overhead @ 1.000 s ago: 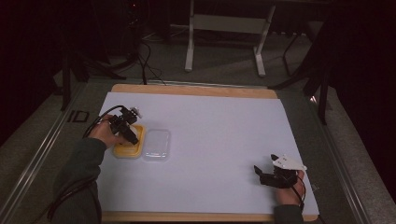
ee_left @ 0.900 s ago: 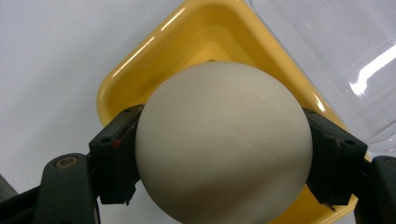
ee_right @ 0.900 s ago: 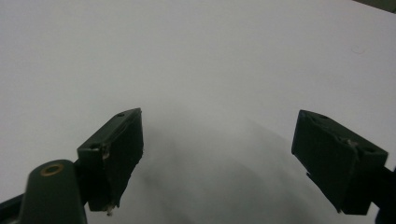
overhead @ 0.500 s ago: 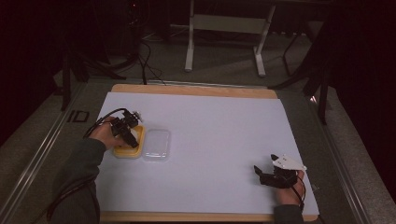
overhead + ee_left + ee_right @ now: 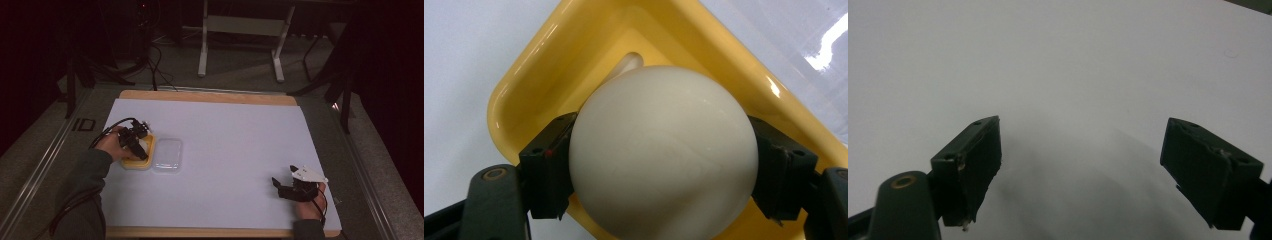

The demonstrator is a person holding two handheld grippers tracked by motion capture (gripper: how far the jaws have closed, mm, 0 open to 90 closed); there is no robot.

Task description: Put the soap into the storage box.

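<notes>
The left gripper (image 5: 659, 165) grasps a white ball (image 5: 663, 150) between its two jaws; each jaw presses on one side of the ball. Under the ball and the jaws is a yellow tray (image 5: 549, 65), and the ball is held above the inside of the tray; whether it touches the bottom, I cannot tell. In the high view the left gripper (image 5: 136, 145) is over the tray (image 5: 131, 162), and a clear lid (image 5: 168, 155) lies on the table (image 5: 235, 135) just beside the tray, on the side toward the right gripper (image 5: 281, 187). The right gripper (image 5: 1098, 165) is released: its jaws stand wide apart, with only the white table surface (image 5: 1058, 65) between them and in front of them. It is well apart from the tray, near the person's edge of the table, held in the right hand (image 5: 306, 205).
</notes>
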